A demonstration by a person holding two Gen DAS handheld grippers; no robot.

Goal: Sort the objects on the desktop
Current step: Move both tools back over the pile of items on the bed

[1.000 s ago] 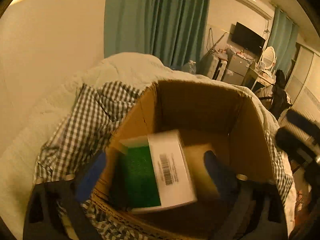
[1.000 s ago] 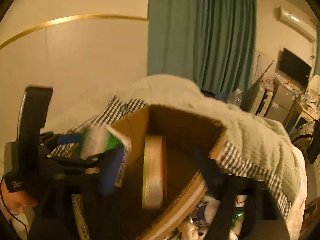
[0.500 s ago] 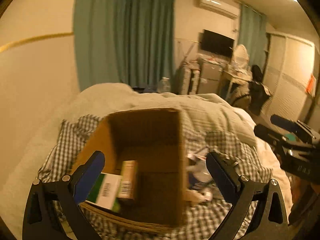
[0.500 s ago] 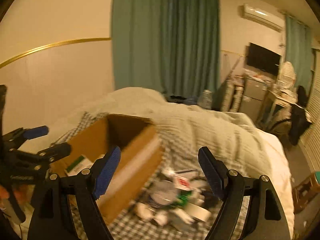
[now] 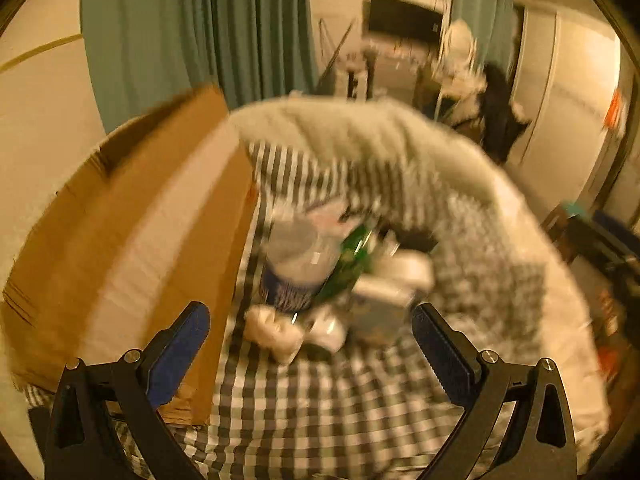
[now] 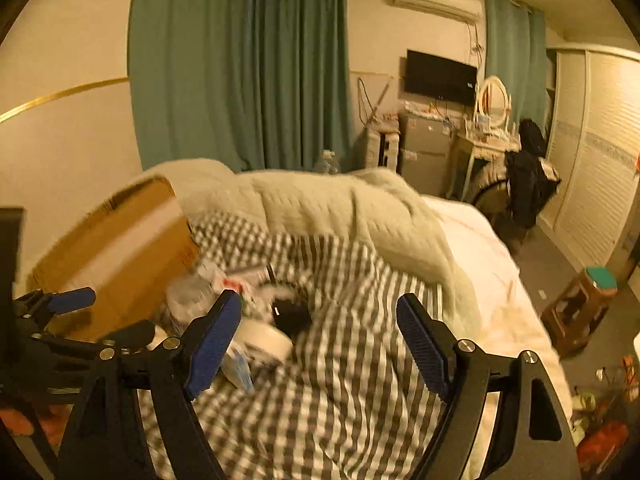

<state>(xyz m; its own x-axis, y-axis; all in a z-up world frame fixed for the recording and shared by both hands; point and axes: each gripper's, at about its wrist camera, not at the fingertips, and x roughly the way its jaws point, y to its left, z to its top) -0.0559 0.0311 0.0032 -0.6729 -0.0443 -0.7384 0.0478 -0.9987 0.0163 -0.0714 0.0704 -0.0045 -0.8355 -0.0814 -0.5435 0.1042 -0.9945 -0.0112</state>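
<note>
Both claws stand wide open and empty above the bed. In the left wrist view the left claw (image 5: 306, 336) has its blue-padded fingers (image 5: 178, 354) spread over a checked sheet (image 5: 320, 408), nothing between them. Just beyond its tips lies a blurred heap of small objects: a clear plastic bottle (image 5: 298, 258) with a dark label, a green item (image 5: 352, 260) leaning against the bottle's right side, a white roll (image 5: 396, 274) further right, and some crumpled white pieces (image 5: 276, 330) nearest the claw. What each of the smaller pieces is cannot be told through the blur. Touching the left side of the heap stands a cardboard box (image 5: 132, 240), a pale strip of tape running along its side; its inside is not visible from here.

In the right wrist view the right claw (image 6: 320, 338) is equally spread, hovering over the checked sheet (image 6: 344, 380) to the right of the heap. Close to its left finger (image 6: 212, 340) sit a white tape roll (image 6: 266, 340), a small black object (image 6: 292, 314) and the clear bottle (image 6: 190, 292). The cardboard box (image 6: 116, 256) stands at the heap's far left, with the left claw (image 6: 104, 316) low at that edge of the frame. A pale quilt (image 6: 320, 204) is bunched across the far side of the bed, behind box and heap.
</note>
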